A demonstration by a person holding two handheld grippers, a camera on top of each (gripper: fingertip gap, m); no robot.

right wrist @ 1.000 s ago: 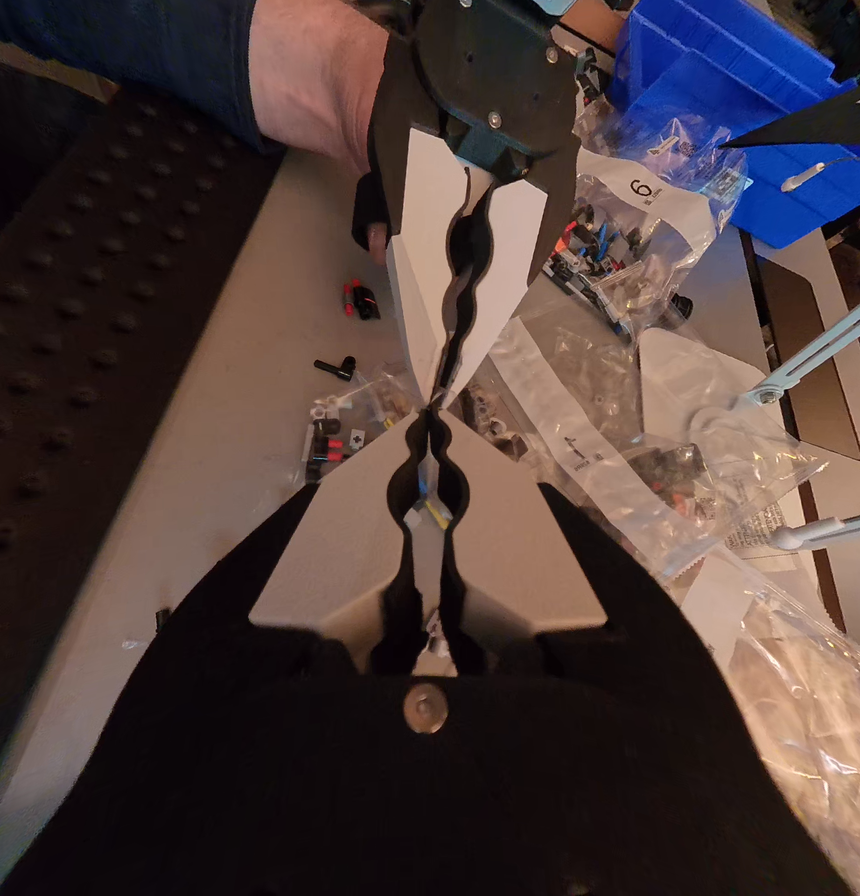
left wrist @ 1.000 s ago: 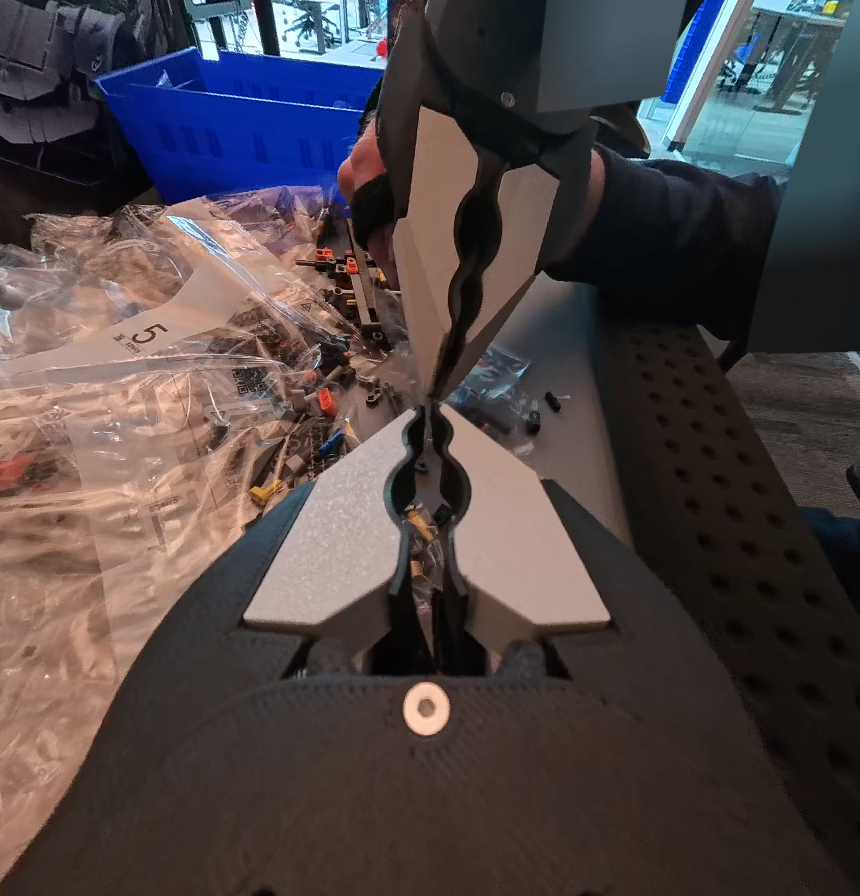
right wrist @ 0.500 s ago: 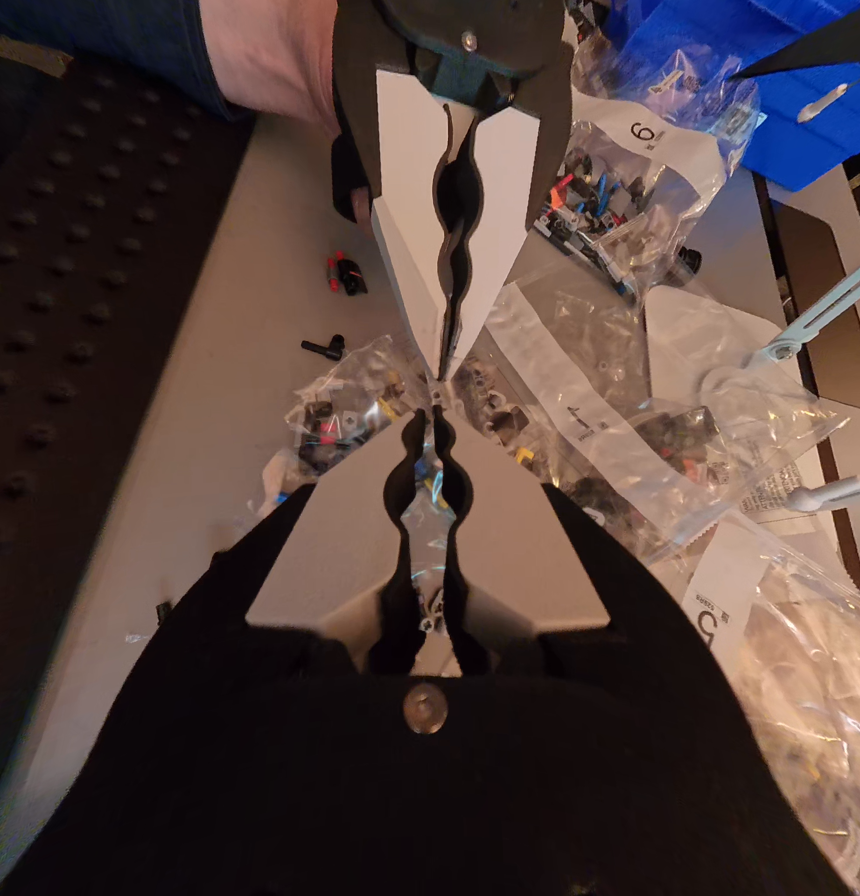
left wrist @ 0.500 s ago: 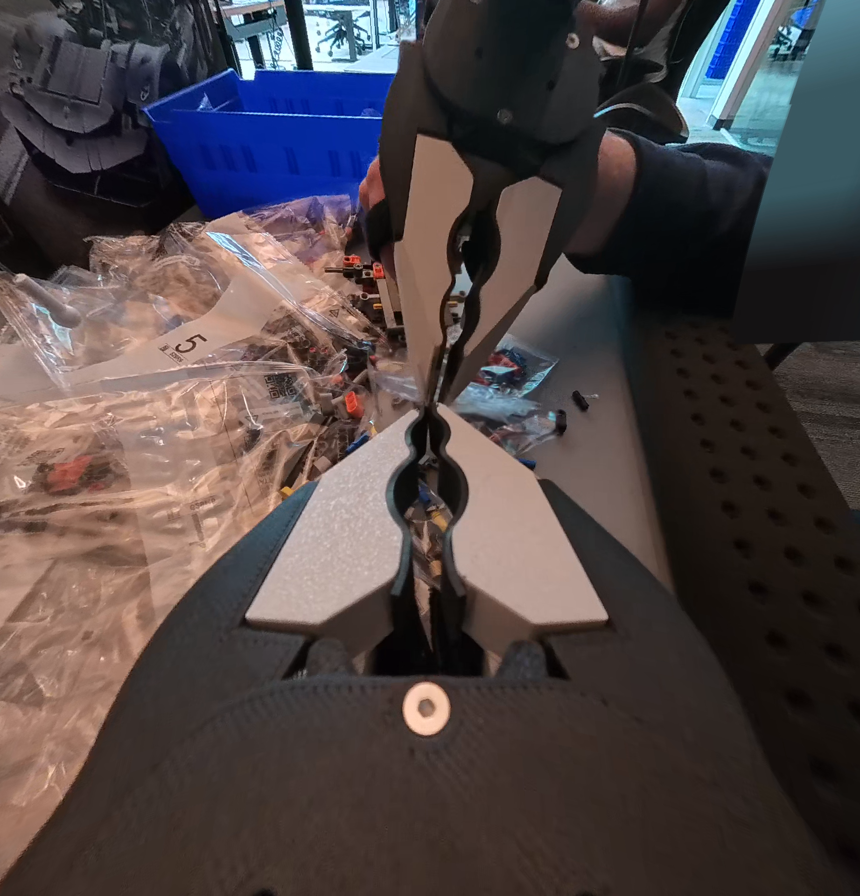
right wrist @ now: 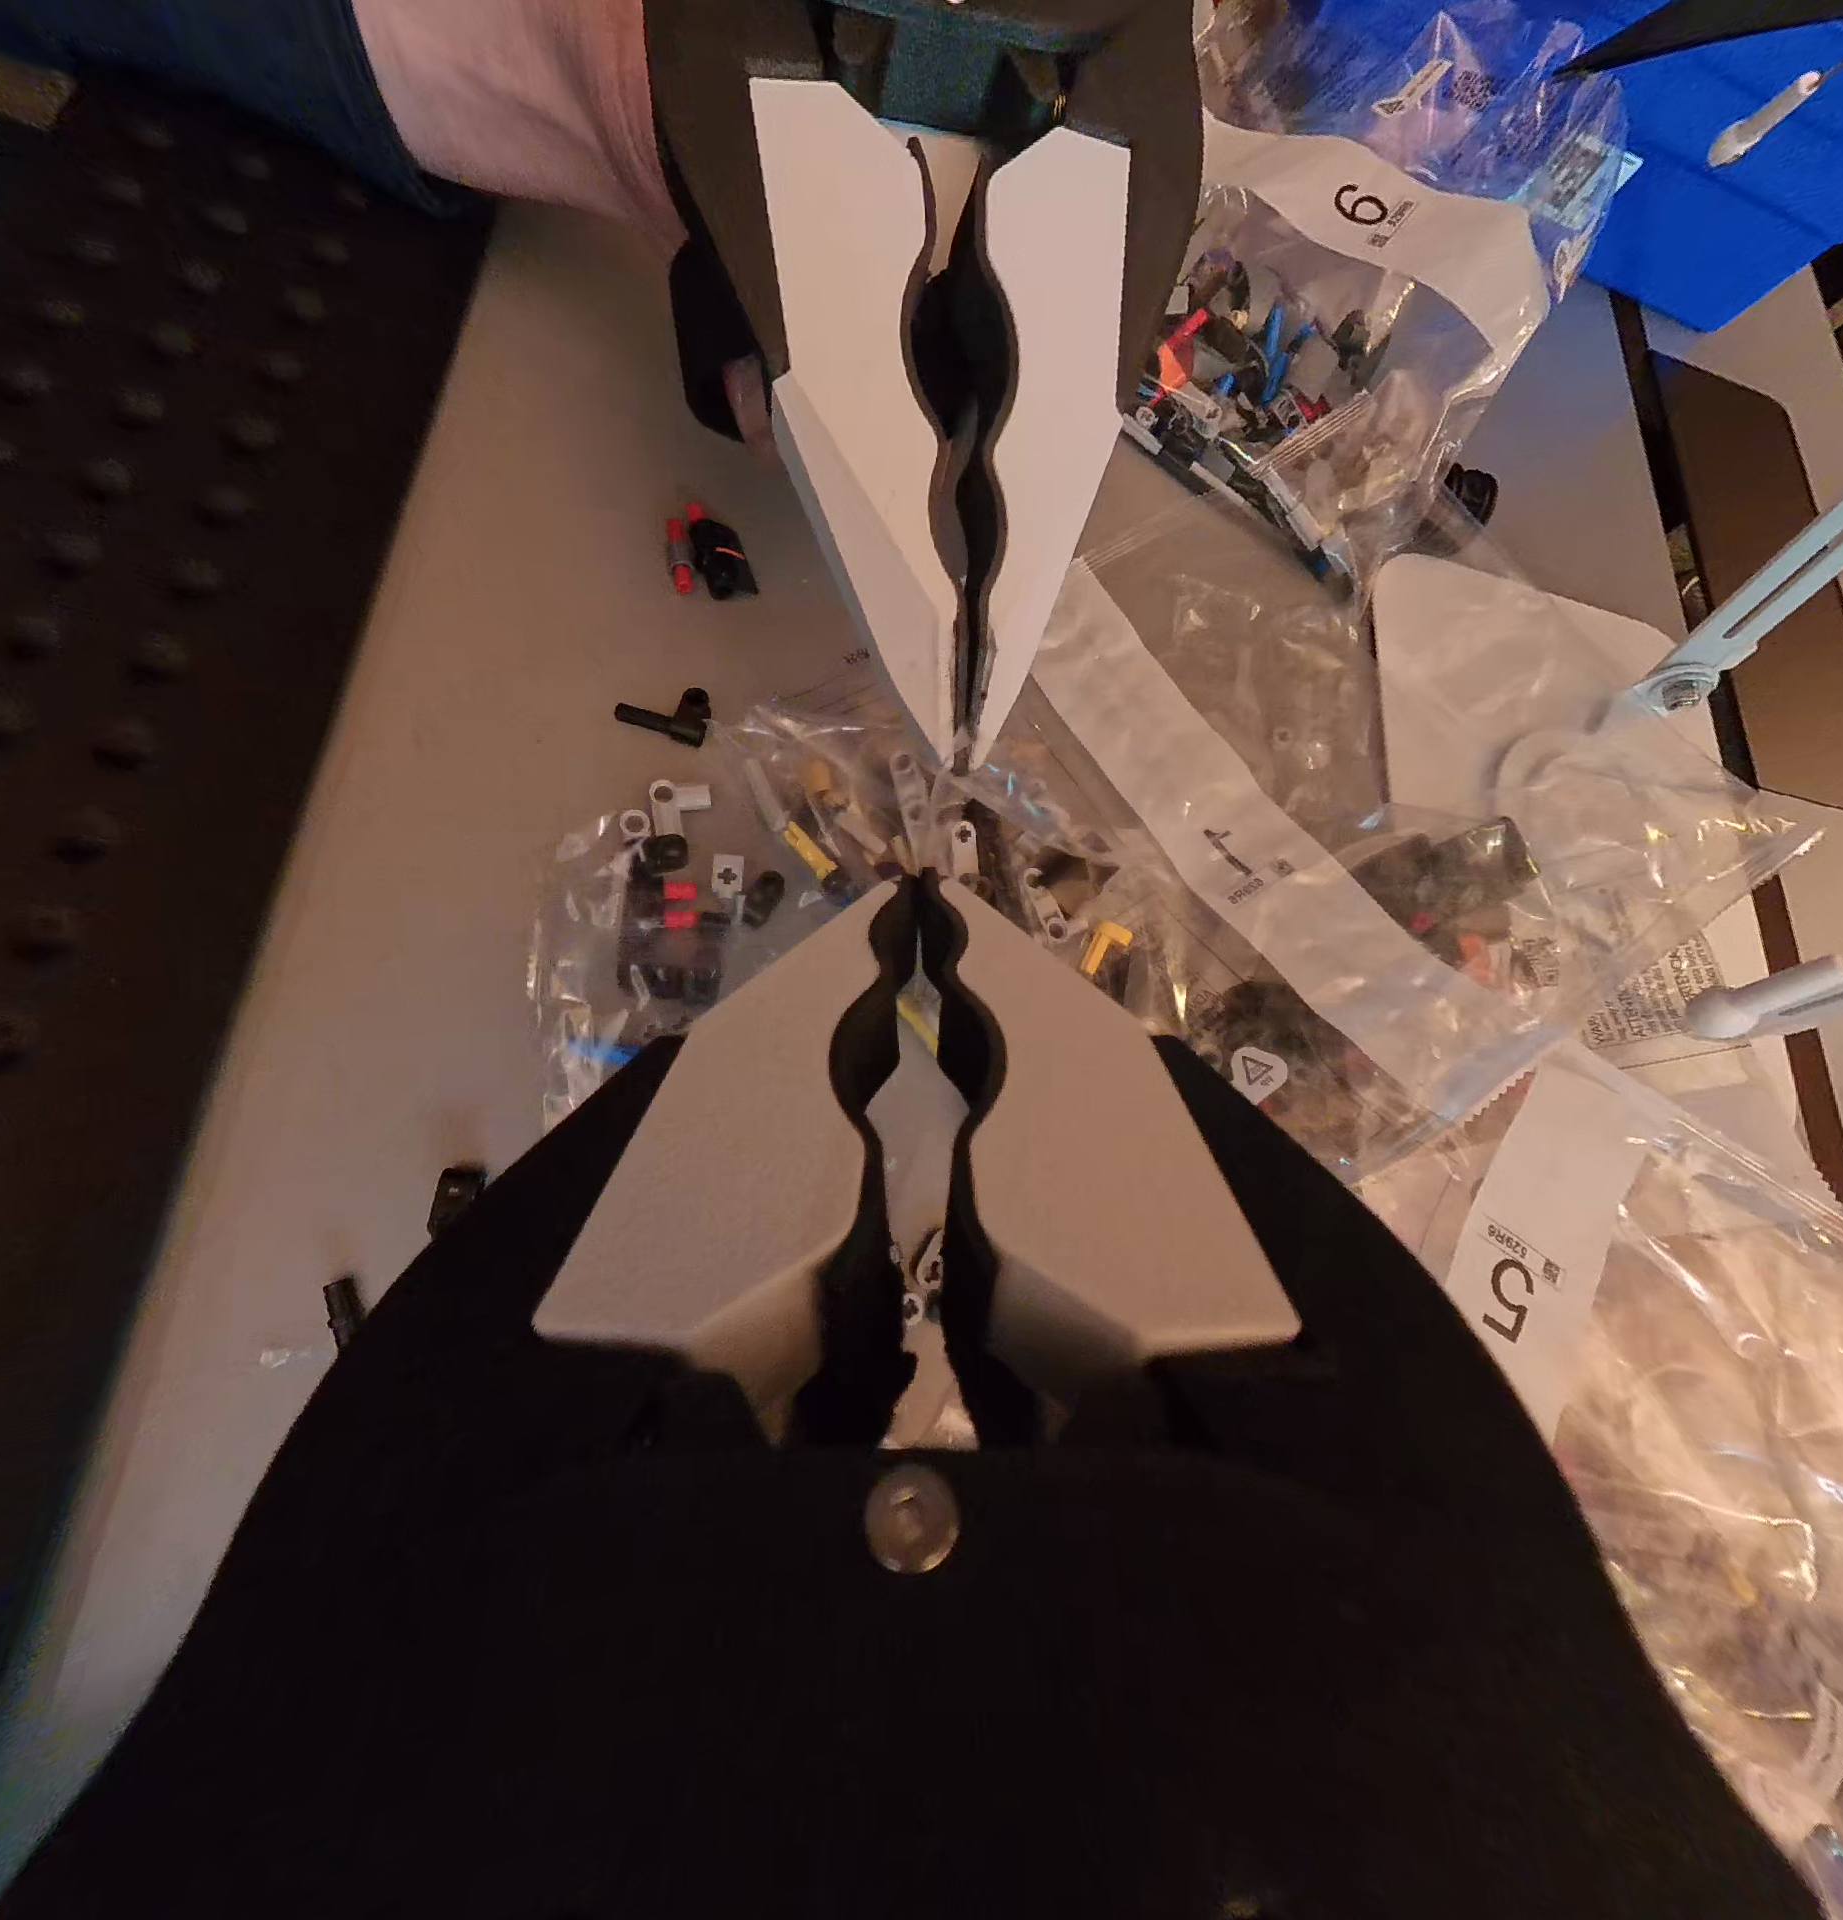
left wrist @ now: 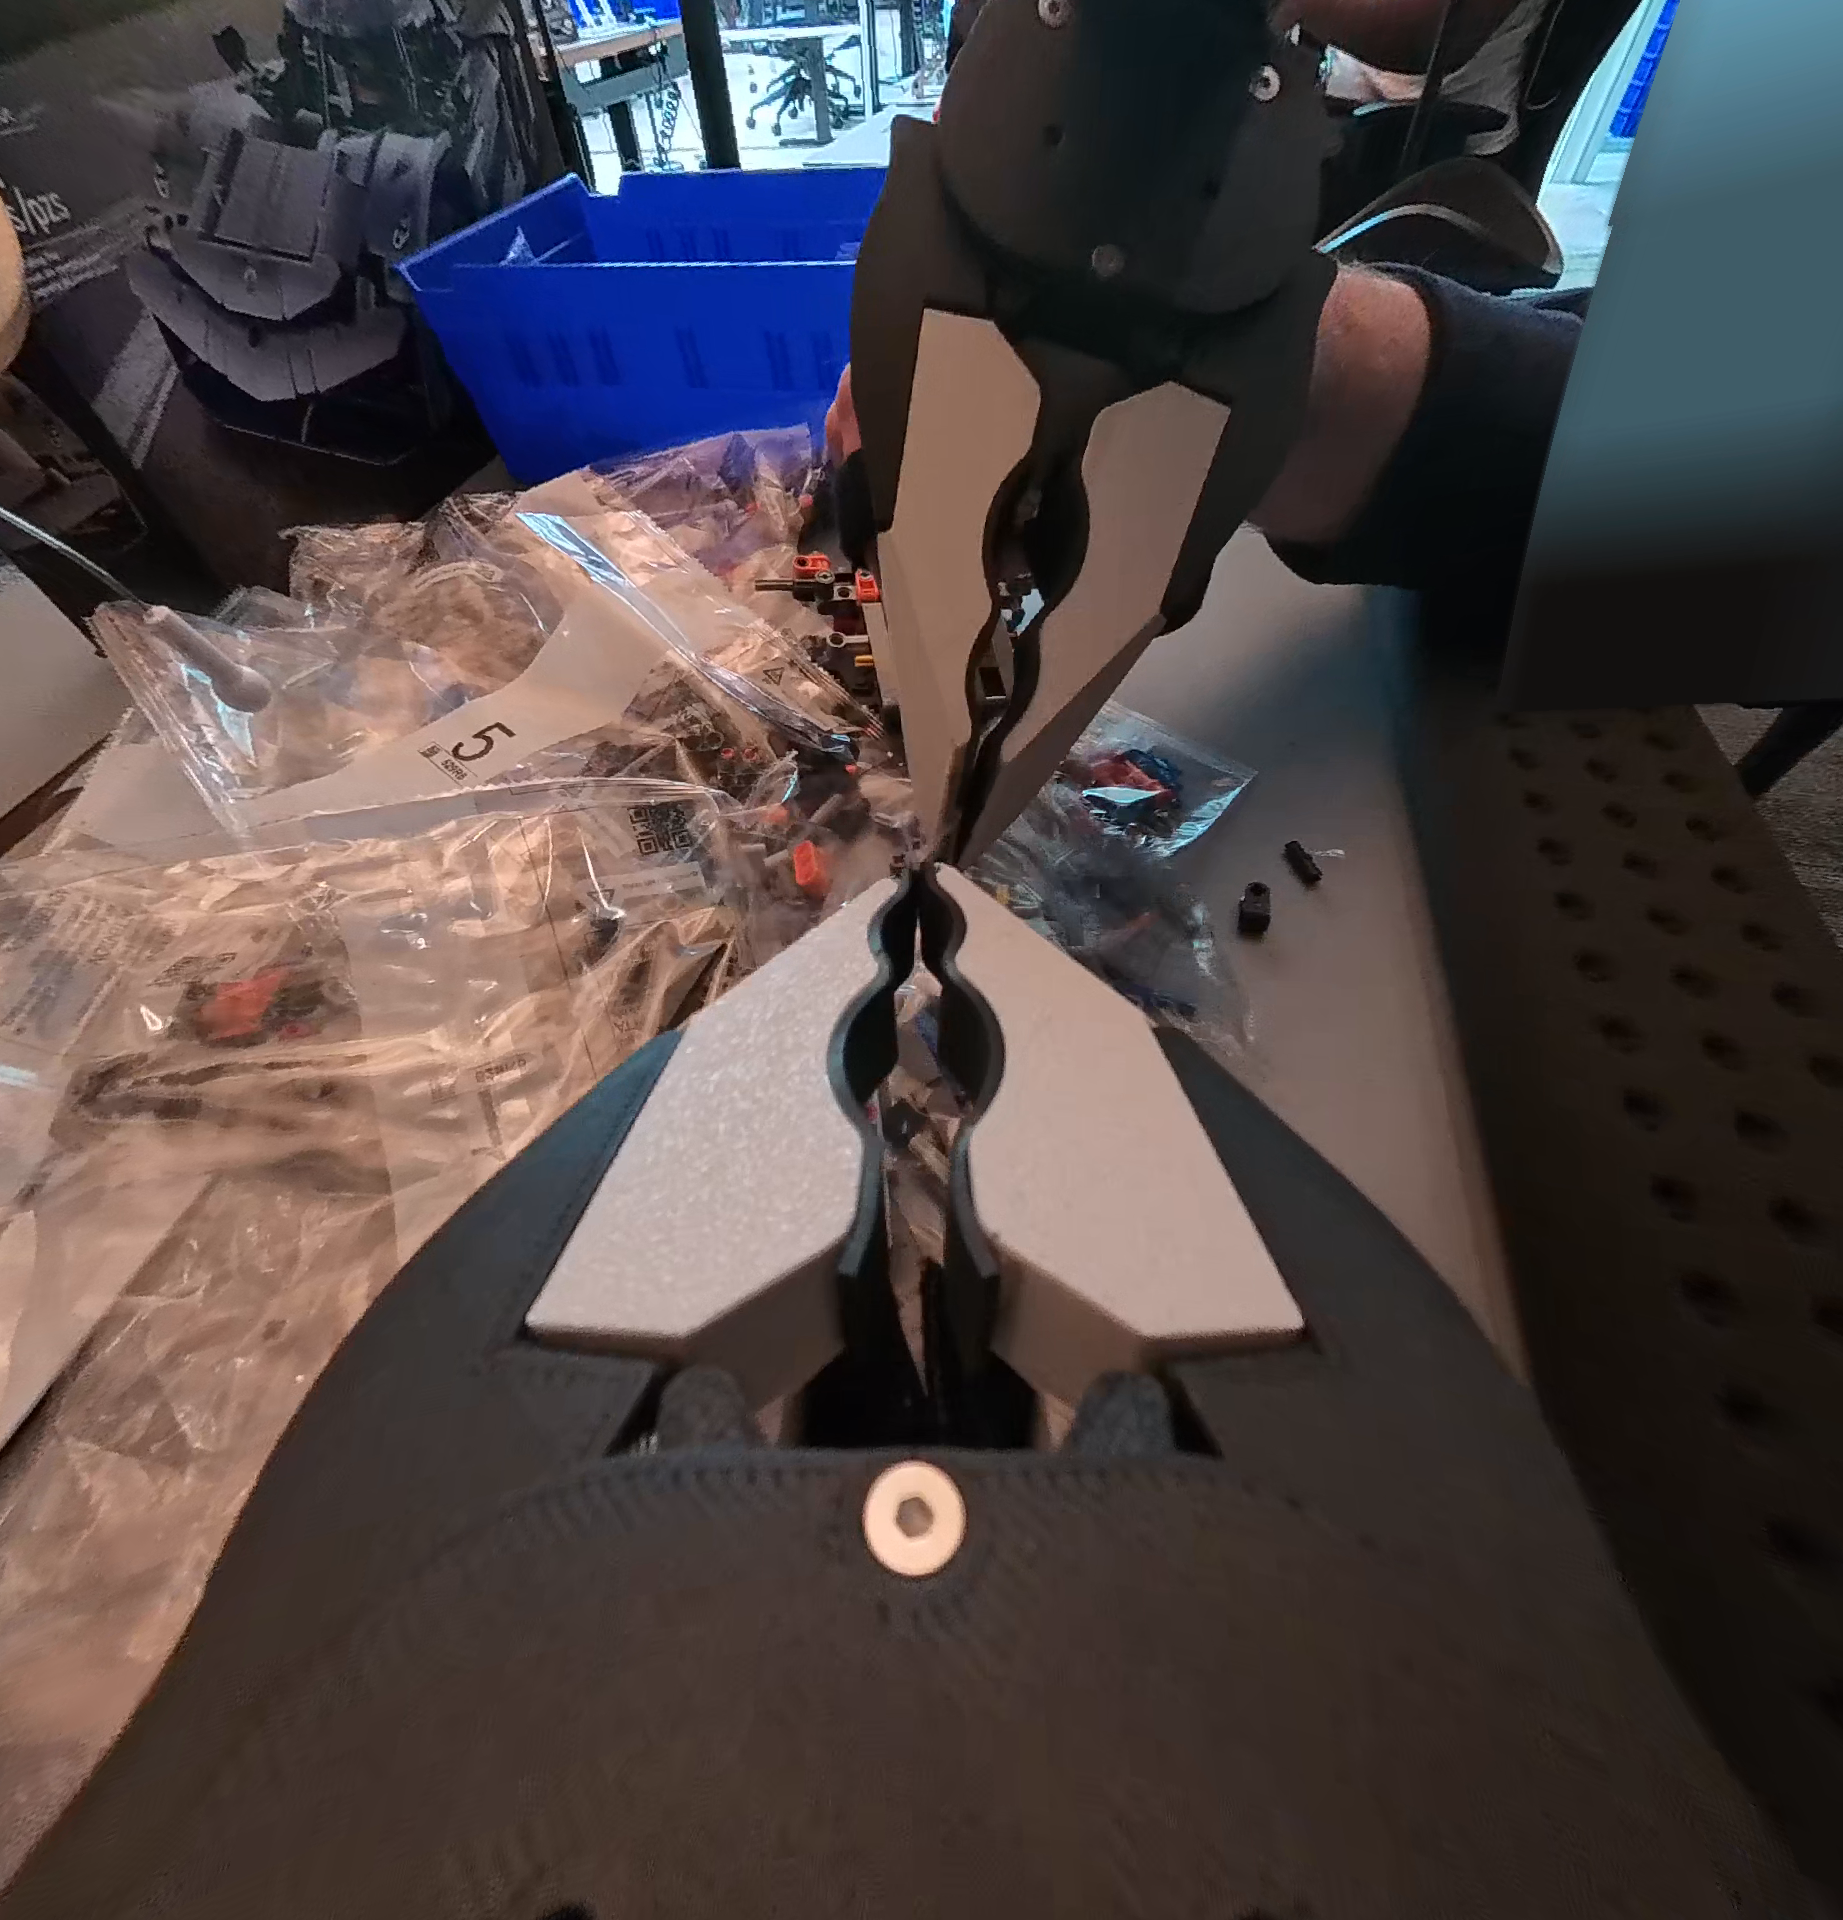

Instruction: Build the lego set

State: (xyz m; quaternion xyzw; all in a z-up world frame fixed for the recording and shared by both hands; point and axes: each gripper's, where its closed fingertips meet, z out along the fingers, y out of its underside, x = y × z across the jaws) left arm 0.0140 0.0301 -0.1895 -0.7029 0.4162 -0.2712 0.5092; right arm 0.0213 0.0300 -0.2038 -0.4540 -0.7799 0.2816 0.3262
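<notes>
Both grippers are meeting tip to tip over the grey table (right wrist: 397, 790). The left gripper (left wrist: 919, 871) and the right gripper (right wrist: 917, 881) are each pinching the top edge of a small clear parts bag (right wrist: 688, 883), jaws clamped, seemingly pulling it open. Risk: film tearing suddenly, scattering pieces toward the loose black pins (left wrist: 1275, 883) and table edge. Compared with a second ago, the bag is lying spread wider. Beyond, numbered bags (left wrist: 501, 727) are piling before a blue bin (left wrist: 636, 322).
</notes>
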